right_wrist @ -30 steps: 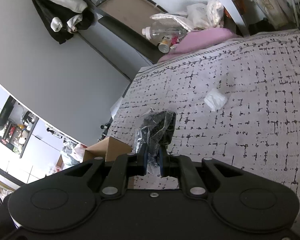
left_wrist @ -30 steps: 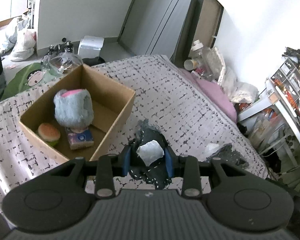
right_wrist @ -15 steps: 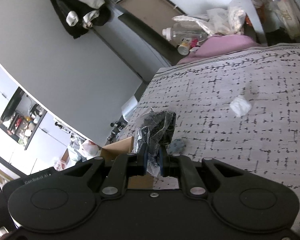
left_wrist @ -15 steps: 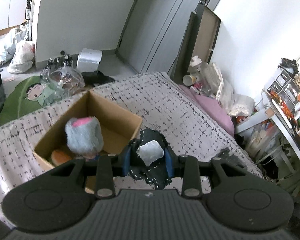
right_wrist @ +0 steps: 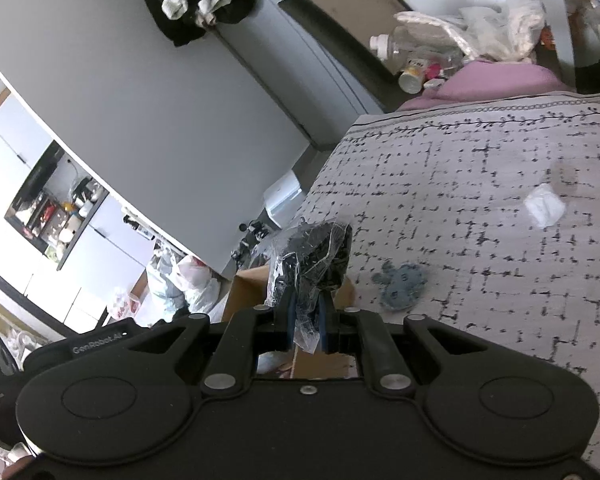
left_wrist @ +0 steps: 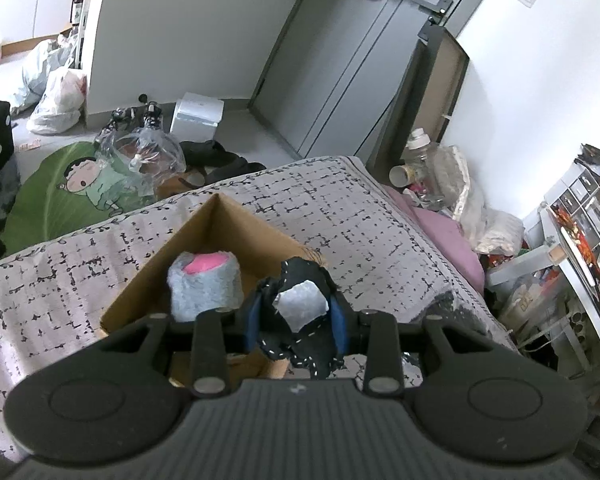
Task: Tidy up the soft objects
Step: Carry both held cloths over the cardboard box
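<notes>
The left hand-held gripper [left_wrist: 296, 314] is clamped on a black cloth thing [left_wrist: 300, 332] with white stitches and a white tag. The blue pads [left_wrist: 339, 318] squeeze it from both sides. The cloth is bunched up, so what it really is stays hard to tell. It hangs just over the near right corner of a cardboard box [left_wrist: 220, 220] that sits on the bed [left_wrist: 360, 216].

Inside the box stands a grey fluffy toy [left_wrist: 204, 284] with a pink patch on top. The black body of the gripper covers the near part of the box, so the bottom of the toy and anything else in there is hidden.

The right hand-held gripper [right_wrist: 306, 314] is shut tight on a crinkly clear bag [right_wrist: 310, 256] with something dark inside. The plastic is shiny and creased, and the dark stuff cannot be made out. Behind the bag, only a brown corner of the box [right_wrist: 246, 292] peeks out, and a bit more shows through the gap in the gripper body.

On the bed cover [right_wrist: 480, 184], just right of the bag, lies a small blue-grey fuzzy thing [right_wrist: 404, 282]. It is blurry and its shape is unclear. Farther right, well apart from it, lies a small white packet [right_wrist: 544, 206].

At the far end of the bed a pink pillow [right_wrist: 496, 82] is partly cut off by a pile of bottles and bags.
</notes>
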The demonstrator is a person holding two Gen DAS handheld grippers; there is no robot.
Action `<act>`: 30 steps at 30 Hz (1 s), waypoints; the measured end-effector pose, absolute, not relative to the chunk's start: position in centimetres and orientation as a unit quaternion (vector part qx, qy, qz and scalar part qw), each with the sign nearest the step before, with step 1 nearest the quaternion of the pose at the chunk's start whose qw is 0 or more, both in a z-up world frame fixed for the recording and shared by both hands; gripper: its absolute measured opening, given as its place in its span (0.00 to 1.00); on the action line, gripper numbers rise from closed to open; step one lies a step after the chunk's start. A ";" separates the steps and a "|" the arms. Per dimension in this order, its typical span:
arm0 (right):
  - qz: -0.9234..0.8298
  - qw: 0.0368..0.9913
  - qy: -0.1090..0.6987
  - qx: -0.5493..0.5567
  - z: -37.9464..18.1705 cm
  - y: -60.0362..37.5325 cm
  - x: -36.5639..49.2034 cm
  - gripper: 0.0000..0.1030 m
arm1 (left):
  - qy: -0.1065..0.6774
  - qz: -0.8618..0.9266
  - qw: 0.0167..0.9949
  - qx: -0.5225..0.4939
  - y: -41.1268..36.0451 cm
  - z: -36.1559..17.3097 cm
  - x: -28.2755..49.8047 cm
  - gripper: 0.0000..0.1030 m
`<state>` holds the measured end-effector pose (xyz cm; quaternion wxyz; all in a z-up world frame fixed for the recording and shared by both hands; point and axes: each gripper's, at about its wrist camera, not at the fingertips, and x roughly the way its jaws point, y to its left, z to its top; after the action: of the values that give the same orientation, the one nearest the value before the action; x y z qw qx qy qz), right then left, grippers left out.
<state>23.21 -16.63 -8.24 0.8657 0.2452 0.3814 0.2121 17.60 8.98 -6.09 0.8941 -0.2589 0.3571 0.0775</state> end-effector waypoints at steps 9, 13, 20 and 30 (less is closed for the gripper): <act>0.217 0.866 0.396 0.217 -8.5 -12.8 23.5 0.11 | 0.371 0.077 0.880 -0.287 11.2 -9.1 17.7 0.35; 0.218 0.868 0.402 0.194 -8.6 -11.1 23.6 0.11 | 0.384 0.073 0.870 -0.302 11.8 -11.0 17.8 0.35; 0.212 0.870 0.407 0.182 -9.0 -9.1 24.0 0.11 | 0.409 0.072 0.855 -0.310 12.5 -14.0 18.0 0.42; 0.205 0.871 0.414 0.169 -9.8 -7.3 25.1 0.11 | 0.398 0.081 0.852 -0.331 13.7 -14.0 17.6 0.64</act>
<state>25.05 -7.29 -9.78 0.8705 0.1691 0.4140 0.2054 17.64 13.70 -14.04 0.8515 -0.3312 0.3982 0.0813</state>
